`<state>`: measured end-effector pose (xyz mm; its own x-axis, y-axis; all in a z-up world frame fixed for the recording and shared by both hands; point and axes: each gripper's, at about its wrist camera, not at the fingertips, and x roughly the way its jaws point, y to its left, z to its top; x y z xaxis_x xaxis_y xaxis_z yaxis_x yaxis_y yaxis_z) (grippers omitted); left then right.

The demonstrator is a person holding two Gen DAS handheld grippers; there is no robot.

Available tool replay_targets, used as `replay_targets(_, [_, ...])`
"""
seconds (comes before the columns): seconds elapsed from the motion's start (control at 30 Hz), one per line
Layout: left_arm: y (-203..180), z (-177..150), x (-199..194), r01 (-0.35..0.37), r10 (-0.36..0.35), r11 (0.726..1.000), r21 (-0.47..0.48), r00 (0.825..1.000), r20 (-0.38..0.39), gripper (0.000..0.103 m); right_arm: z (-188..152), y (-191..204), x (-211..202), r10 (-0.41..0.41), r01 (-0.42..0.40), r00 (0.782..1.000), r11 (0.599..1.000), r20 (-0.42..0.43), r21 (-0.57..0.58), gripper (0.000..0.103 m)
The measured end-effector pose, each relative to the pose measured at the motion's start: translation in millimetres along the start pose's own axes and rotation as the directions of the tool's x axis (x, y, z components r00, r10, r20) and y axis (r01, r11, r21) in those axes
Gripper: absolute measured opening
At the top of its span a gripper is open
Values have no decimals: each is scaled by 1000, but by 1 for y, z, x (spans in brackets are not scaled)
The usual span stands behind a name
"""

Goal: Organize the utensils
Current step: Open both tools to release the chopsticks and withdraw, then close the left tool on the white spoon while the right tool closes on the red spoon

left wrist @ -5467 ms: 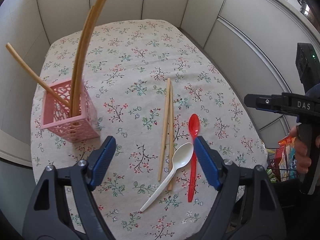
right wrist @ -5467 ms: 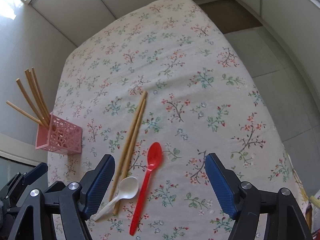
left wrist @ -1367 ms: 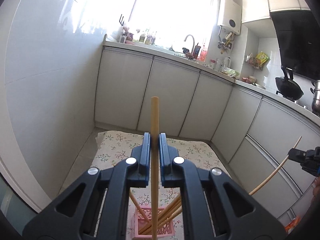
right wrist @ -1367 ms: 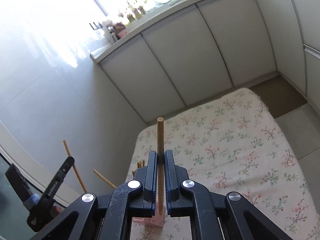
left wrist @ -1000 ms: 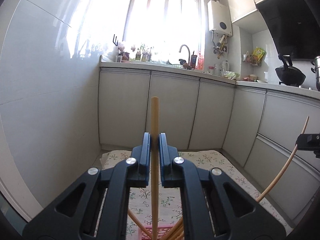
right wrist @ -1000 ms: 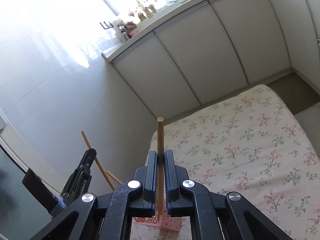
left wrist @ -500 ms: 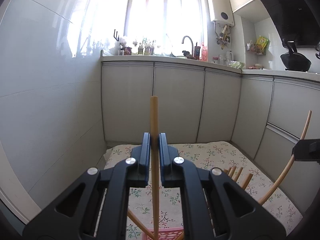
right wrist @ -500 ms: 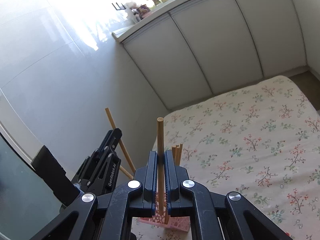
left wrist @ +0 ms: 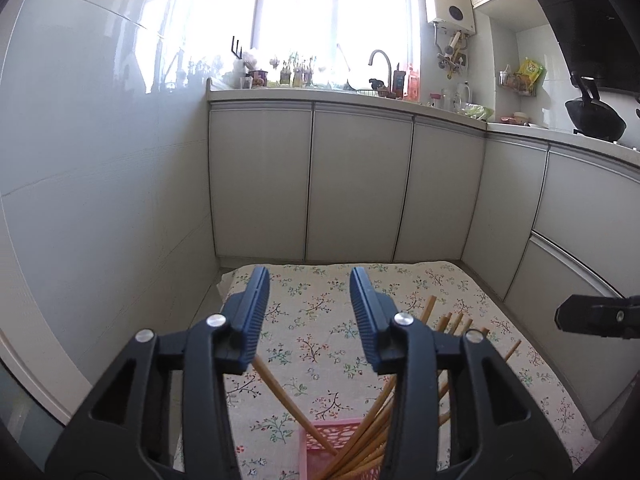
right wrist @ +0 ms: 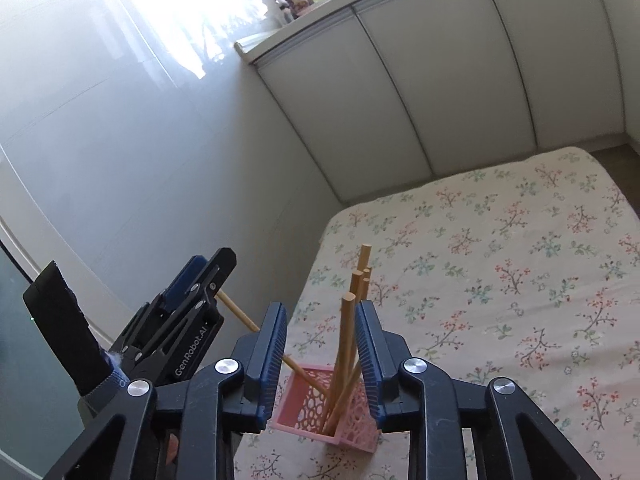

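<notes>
Chopsticks (right wrist: 347, 344) of pale round wood stand bunched in a pink perforated plastic holder (right wrist: 348, 428), which sits at the near left corner of a tabletop covered with a cream floral cloth (right wrist: 520, 280). Most of the sticks lean together toward the far right, their blunt tops fanned at different heights; one stick (right wrist: 240, 314) slants the other way, out to the left over the holder's rim.

In the right wrist view the right tool (right wrist: 322, 356) hangs just above the holder with its blue ribbed pads spread, the nearest upright stick rising in the gap between them without touching either pad. The left tool (right wrist: 200, 276) shows to the left of it, black with blue pads, close to the slanting stick.

In the left wrist view the left tool (left wrist: 308, 320) is likewise spread wide with nothing between its pads, and the holder (left wrist: 320, 446) sits below it at the bottom edge, sticks (left wrist: 424, 320) fanning to the right behind the right finger. Grey cabinet doors (left wrist: 360, 184) line the far wall under a bright window (left wrist: 332, 12).
</notes>
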<state>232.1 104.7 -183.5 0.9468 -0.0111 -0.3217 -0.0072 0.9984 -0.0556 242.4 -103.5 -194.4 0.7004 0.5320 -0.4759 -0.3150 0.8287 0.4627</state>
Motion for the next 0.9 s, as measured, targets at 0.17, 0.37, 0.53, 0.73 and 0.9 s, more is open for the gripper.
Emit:
replay_targets(0.17, [-1,5,-14,-2,1,1000,-13,998,-67,64,2,-9,-25,-41,41,999,999,-5,-1,45])
replay_targets(0.37, [-9,2,-34,5,-6,1000,-13,990,-139,82,-3,-23,-54,-111,111,993,994,-29,-20,60])
replay_targets(0.53, [-25,-6,-45,38,-35,999,6,975,-218,89,-11,-39,-73,-178,177,982,984,-62,-22,72])
replay_targets(0.73, [-48,-21,-46,94,-75,995,41,940,-334,97,-24,-68,-83,-258,261,957,965,-132,6,79])
replay_targets(0.9, [-75,-50,-39,192,-138,979,68,871,-471,97,-40,-100,-83,-317,337,920,940,-232,50,79])
